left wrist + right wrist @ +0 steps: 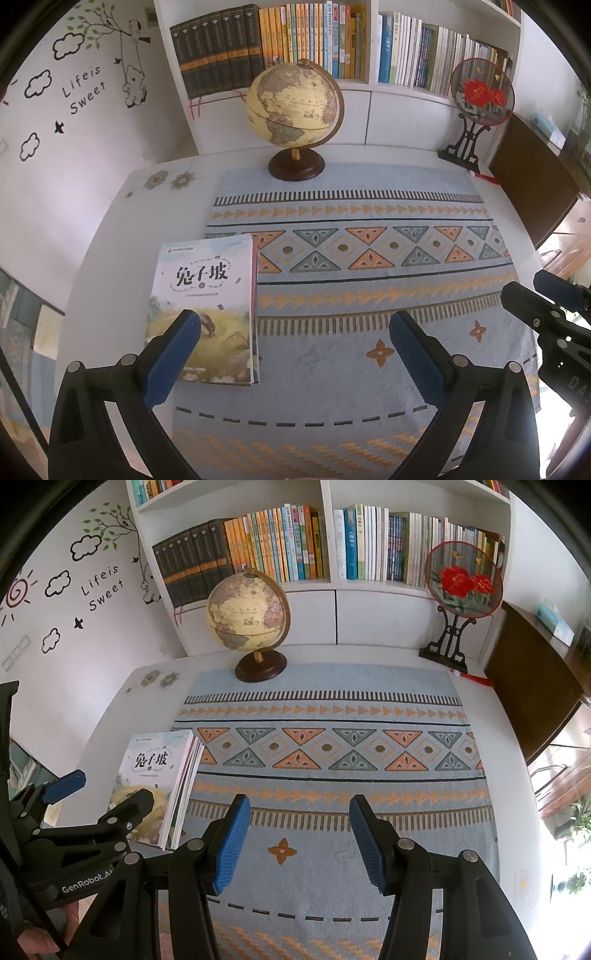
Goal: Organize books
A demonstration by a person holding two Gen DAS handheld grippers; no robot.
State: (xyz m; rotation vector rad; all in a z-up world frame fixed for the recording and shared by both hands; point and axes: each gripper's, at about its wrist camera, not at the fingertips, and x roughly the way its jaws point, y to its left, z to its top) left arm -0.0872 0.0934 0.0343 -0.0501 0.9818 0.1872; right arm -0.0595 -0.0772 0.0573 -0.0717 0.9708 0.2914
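- The left gripper (295, 332) hovers with its blue-padded jaws wide apart and nothing between them, angled down over the near left part of the patterned cloth (369, 280).
- The right gripper (300, 823) hangs beside it, jaws likewise apart and empty, above the near middle of the cloth; a hand (40, 934) shows at the lower left edge of the right wrist view.
- A stack of books (207, 310) lies flat at the near left, partly on the cloth's left edge and partly on the white table (110, 236), just beyond the left gripper's left finger (173, 354).
- From the right wrist view the stack reads as several thin paperbacks, their edges fanned slightly to the right rather than squared.
- Judged by look, the volumes are light and flexible, with glossy covers that may slide on one another; a pinch at one corner would likely let them droop or shed the lower copies.
- A firmer hold would probably be across the spine or long edge, pads above and below, after squaring the pile between both grippers.
- Far across the table stand a globe (295, 99) and, at far right, a round embroidered fan (480, 92) on a dark stand, both well apart from the stack.
- Behind them the white bookshelf (369, 86) holds upright rows of books, the likely destination.
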